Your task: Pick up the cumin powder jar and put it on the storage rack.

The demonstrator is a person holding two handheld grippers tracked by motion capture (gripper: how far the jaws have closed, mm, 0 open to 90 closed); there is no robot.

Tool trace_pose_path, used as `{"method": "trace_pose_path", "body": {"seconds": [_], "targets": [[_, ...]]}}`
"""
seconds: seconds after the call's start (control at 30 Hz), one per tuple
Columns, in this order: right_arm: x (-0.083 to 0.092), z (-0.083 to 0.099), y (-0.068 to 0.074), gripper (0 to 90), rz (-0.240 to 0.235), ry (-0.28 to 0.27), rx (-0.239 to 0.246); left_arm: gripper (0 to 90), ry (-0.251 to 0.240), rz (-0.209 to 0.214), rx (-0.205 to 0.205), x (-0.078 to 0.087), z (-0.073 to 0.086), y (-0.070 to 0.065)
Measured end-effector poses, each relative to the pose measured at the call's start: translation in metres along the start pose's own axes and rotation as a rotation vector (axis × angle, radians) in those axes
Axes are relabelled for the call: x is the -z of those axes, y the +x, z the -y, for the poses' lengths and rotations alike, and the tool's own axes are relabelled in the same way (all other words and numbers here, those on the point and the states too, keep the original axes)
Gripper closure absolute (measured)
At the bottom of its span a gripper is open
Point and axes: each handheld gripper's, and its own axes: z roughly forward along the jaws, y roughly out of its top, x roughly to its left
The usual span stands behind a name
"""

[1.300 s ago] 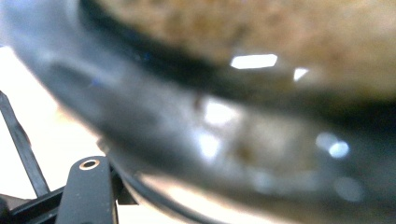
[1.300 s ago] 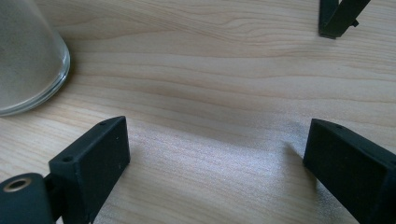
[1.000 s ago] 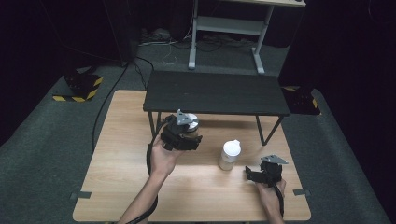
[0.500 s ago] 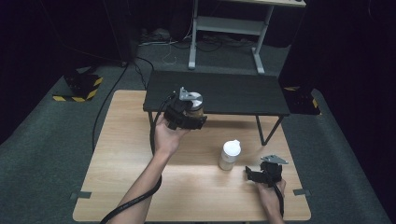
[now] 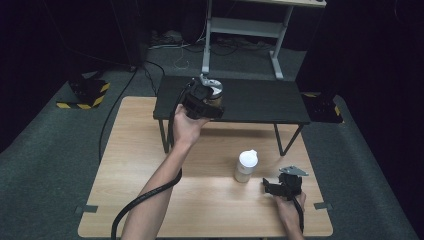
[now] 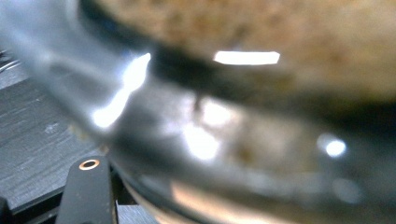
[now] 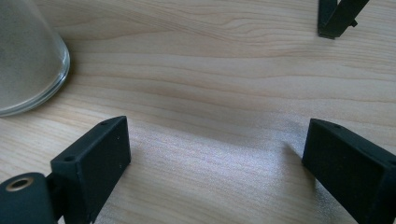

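Glass jar [image 5: 214,95] (brown contents, blurred) | clamped in left hand-held gripper [image 5: 202,102] | right hand-held gripper [image 5: 285,186] wide open, empty

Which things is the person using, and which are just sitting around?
In use:
- left gripper, shut on a glass jar over the black shelf
- second jar, white lid, on the wooden table
- right gripper, open

Lying about:
- striped blocks on the floor

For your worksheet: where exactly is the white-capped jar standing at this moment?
In the high view the white-capped jar stands upright on the wooden table, right of centre, in front of the black shelf and just left of the right gripper.
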Motion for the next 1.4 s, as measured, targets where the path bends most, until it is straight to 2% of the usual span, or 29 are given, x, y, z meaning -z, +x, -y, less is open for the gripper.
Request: {"method": "trace_pose_path", "body": {"seconds": [0.03, 0.13, 0.17, 0.2, 0.23, 0.27, 0.3, 0.33, 0.5, 0.87, 1.4], "targets": [[0.000, 0.000, 0.000, 7.0, 0.000, 0.001, -0.002, 31.8, 0.144, 0.021, -0.210, 0.005, -0.026, 0.017], [0.000, 0.000, 0.000, 7.0, 0.000, 0.000, 0.000, 31.8, 0.148, 0.005, -0.195, -0.004, -0.028, 0.020], [0.000, 0.000, 0.000, 7.0, 0.000, 0.000, 0.001, 31.8, 0.095, -0.013, -0.147, -0.010, -0.018, 0.017], [0.000, 0.000, 0.000, 7.0, 0.000, 0.000, 0.001, 31.8, 0.133, -0.014, -0.170, -0.011, -0.024, 0.020], [0.000, 0.000, 0.000, 7.0, 0.000, 0.000, 0.001, 31.8, 0.080, -0.031, -0.109, -0.017, -0.014, 0.016], [0.000, 0.000, 0.000, 7.1, -0.001, 0.000, 0.000, 31.8, 0.103, -0.035, -0.116, -0.019, -0.018, 0.018], [0.000, 0.000, 0.000, 7.1, -0.001, 0.001, 0.000, 31.8, 0.196, -0.024, -0.192, -0.017, -0.034, 0.025], [0.000, 0.000, 0.000, 7.1, -0.001, 0.001, 0.000, 31.8, 0.202, -0.024, -0.193, -0.018, -0.034, 0.026], [0.000, 0.000, -0.001, 7.1, -0.001, 0.000, 0.000, 31.9, 0.198, -0.039, -0.182, -0.026, -0.031, 0.027], [0.000, 0.000, 0.000, 7.0, 0.000, 0.000, -0.001, 31.8, 0.198, -0.063, -0.194, -0.036, -0.030, 0.027], [0.000, 0.000, 0.000, 7.1, 0.002, 0.000, -0.002, 31.8, 0.185, -0.051, -0.188, -0.038, -0.027, 0.031]]}}
